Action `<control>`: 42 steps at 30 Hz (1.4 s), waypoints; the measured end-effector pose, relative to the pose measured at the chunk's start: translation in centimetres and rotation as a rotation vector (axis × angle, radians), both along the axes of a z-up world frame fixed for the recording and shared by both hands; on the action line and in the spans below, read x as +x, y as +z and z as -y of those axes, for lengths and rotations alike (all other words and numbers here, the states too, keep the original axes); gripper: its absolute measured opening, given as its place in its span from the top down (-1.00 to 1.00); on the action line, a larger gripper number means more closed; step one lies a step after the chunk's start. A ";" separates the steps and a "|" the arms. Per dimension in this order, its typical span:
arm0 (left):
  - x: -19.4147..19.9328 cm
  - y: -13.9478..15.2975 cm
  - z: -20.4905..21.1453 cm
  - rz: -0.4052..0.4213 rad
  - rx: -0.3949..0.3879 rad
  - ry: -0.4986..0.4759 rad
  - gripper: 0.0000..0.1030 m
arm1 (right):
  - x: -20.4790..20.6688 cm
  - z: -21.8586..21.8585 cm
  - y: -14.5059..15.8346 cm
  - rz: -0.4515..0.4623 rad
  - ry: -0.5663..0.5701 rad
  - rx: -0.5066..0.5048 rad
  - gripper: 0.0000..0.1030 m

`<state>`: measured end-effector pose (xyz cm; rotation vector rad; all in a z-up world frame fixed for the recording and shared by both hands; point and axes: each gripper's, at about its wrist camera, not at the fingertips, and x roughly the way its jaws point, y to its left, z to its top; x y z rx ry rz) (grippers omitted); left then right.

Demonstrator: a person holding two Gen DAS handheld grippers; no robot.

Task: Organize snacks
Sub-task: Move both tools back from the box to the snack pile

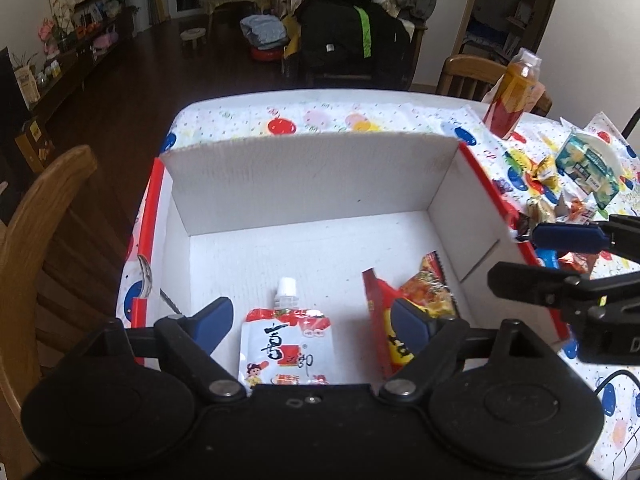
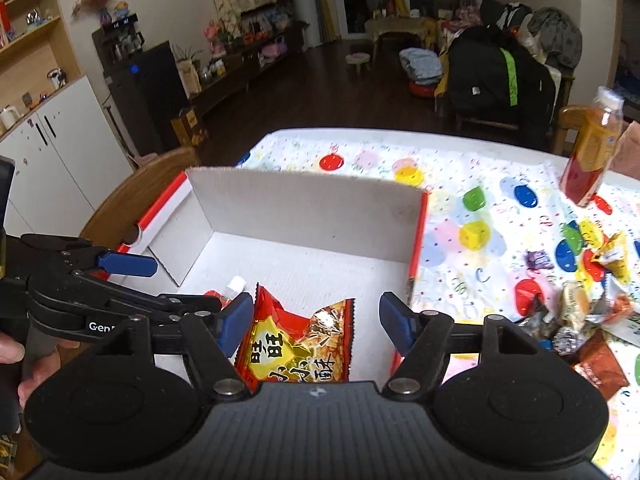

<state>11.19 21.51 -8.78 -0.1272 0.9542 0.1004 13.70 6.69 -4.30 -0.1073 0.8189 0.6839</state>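
We find the white box centre frame on the table, holding a spouted pouch and a red-gold snack packet. Loose snacks lie at right of frame, outside the box, nearer the right gripper. Both it and the left gripper stand spread wide, gripping nothing. We judge the pile's long axis indeterminate.

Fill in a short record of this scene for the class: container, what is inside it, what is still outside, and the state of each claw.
container: white cardboard box, open top, on the table
inside: spouted drink pouch; red-and-gold snack bag
outside: loose wrapped snacks and an orange bottle, right of the box
left claw: open, over the pouch
right claw: open, over the bag
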 end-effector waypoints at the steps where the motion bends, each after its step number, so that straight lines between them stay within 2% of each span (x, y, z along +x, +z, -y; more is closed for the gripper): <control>1: -0.2 0.3 0.1 0.007 -0.001 0.000 -0.69 | -0.3 0.4 0.3 0.006 -0.002 0.005 -0.35; 2: -0.4 0.6 0.3 0.014 -0.005 0.000 -0.69 | -0.5 0.8 0.6 0.013 -0.005 0.013 -0.35; 5: -1.0 1.5 1.2 0.034 -0.011 -0.010 -0.71 | -1.3 2.3 1.5 0.024 -0.018 0.039 -0.55; 10: -1.8 2.8 3.1 0.064 0.008 -0.041 -0.79 | -2.5 4.7 2.8 0.053 -0.035 0.072 -0.59; 11: -2.0 3.0 3.6 0.072 0.009 -0.049 -0.79 | -2.7 5.3 3.1 0.058 -0.041 0.078 -0.64; 13: -2.4 3.5 4.7 0.089 0.017 -0.063 -0.83 | -3.1 6.5 3.4 0.071 -0.052 0.089 -0.89; 14: -2.5 3.8 5.2 0.097 0.020 -0.071 -0.84 | -3.2 7.2 3.5 0.080 -0.058 0.096 -0.92; 22: -3.1 5.6 9.8 0.176 0.050 -0.105 -0.90 | -3.9 12.7 3.9 0.120 -0.099 0.149 -1.00; 25: -3.1 6.0 11.5 0.198 0.035 -0.108 -0.97 | -4.1 14.9 3.7 0.163 -0.118 0.145 -1.00; 30: -2.7 6.1 14.6 0.227 0.020 -0.120 -0.99 | -4.3 18.4 3.1 0.216 -0.123 0.109 -1.00; 35: -1.9 5.6 17.7 0.244 0.002 -0.131 -0.99 | -3.3 21.9 2.4 0.177 -0.150 0.111 -1.00; 42: -0.1 3.6 21.3 0.208 -0.004 -0.131 -0.99 | -1.2 25.4 0.0 0.135 -0.178 0.064 -1.00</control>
